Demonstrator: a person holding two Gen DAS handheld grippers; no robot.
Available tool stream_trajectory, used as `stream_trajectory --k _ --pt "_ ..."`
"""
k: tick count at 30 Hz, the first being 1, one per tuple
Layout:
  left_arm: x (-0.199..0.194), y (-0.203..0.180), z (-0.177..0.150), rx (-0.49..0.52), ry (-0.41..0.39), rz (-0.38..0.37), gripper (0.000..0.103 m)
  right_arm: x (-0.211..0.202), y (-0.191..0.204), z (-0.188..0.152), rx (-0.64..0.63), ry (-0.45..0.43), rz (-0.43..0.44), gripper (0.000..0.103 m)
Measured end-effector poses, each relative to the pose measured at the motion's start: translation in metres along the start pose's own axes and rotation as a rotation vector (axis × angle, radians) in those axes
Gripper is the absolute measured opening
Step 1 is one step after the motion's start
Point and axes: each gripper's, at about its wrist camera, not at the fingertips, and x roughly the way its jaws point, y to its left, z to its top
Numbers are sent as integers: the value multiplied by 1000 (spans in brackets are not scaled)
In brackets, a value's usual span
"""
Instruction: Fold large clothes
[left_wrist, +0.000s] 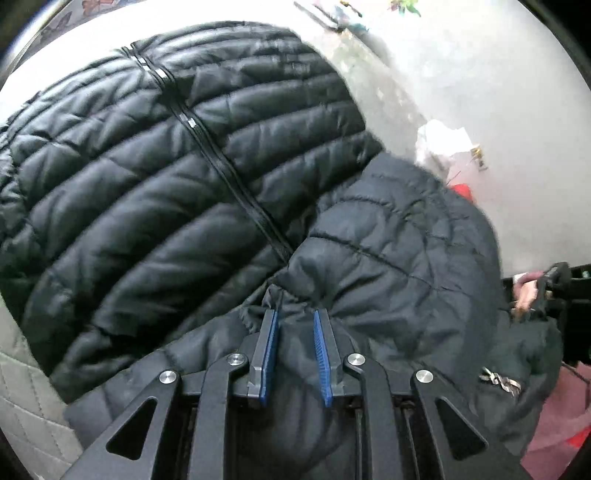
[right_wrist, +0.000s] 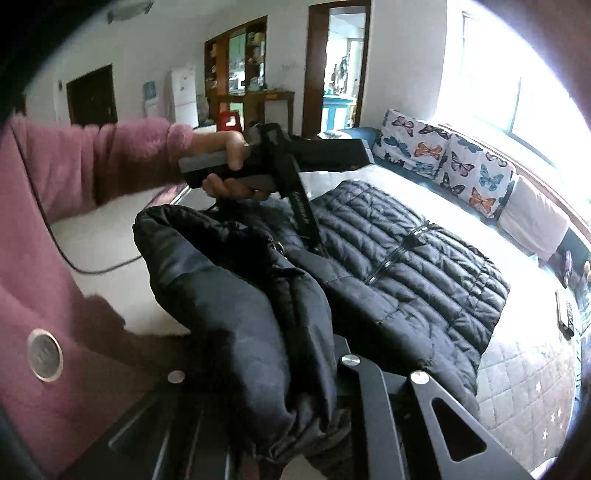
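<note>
A black quilted puffer jacket lies spread on a white surface, zipper side up. Its near part is lifted and bunched toward me. My left gripper is shut on a wad of that fabric, squeezed between the blue pads. In the right wrist view a hand in a pink sleeve holds the left gripper, which points down into the jacket. The lifted fold drapes over my right gripper's linkage and hides its fingers, which seem clamped in the cloth.
A sofa with butterfly cushions runs along the window side. A pale quilted cover lies under the jacket's right end. A dark cable crosses the white surface. White bags sit on the floor beyond.
</note>
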Motion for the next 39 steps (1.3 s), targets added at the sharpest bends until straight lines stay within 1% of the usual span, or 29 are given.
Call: stream_trajectory --k 2,3,5,6,8,9,11,13,14,15,17,19,22,24,25,27,28,29,30,32,34,36,39 --pt "-11 11 -5 -18 -1 -35 25 0 -5 5 13 -2 1 16" --pt "-11 22 -10 -48 24 -71 27 2 -10 9 27 -2 10 16" --pt "-7 42 -14 -89 68 -142 27 4 -13 13 28 2 14 16" --pt "-8 50 -18 -105 68 -180 27 8 -16 16 24 7 15 16" --pt "-18 64 -22 -136 68 -229 27 10 -17 20 11 17 11 16" --pt "-26 70 -27 -148 73 -245 27 10 -17 22 6 20 6 16" --pt "-42 76 -36 -140 74 -238 28 10 -21 29 8 21 1 16" --pt "-66 84 -40 -133 60 -228 36 10 -27 37 9 13 -11 16" --pt "-79 90 -43 -140 40 -226 45 11 -33 41 23 11 -11 16" --pt "-92 98 -46 -151 11 -226 50 11 -38 45 30 9 -11 16" --pt "-119 118 -56 -170 -45 -247 50 12 -49 52 38 8 -16 16" --pt "-144 133 -63 -198 -102 -252 50 16 -62 62 47 4 -9 16" --pt "-193 165 -84 -262 -228 -275 50 27 -81 77 58 2 -3 16" --pt "-231 186 -105 -297 -328 -268 50 39 -97 87 60 4 -7 16" --pt "-247 195 -111 -311 -362 -262 50 43 -102 90 60 5 -6 16" --pt "-284 212 -138 -347 -447 -238 54 54 -116 99 54 4 -28 16" --pt "-290 210 -142 -358 -475 -228 54 61 -125 104 62 6 -34 16" --pt "-302 215 -153 -373 -506 -220 55 69 -136 110 68 10 -38 16" --pt "-311 218 -162 -387 -525 -214 56 79 -145 116 59 14 -61 16" --pt "-326 226 -182 -409 -561 -214 56 96 -161 124 61 24 -82 16" --pt "-330 225 -196 -415 -570 -199 56 116 -181 130 76 32 -108 16" --pt "-333 223 -214 -427 -586 -168 56 141 -203 137 96 48 -127 16" --pt "-337 222 -230 -462 -632 -167 56 177 -227 140 130 83 -120 16"
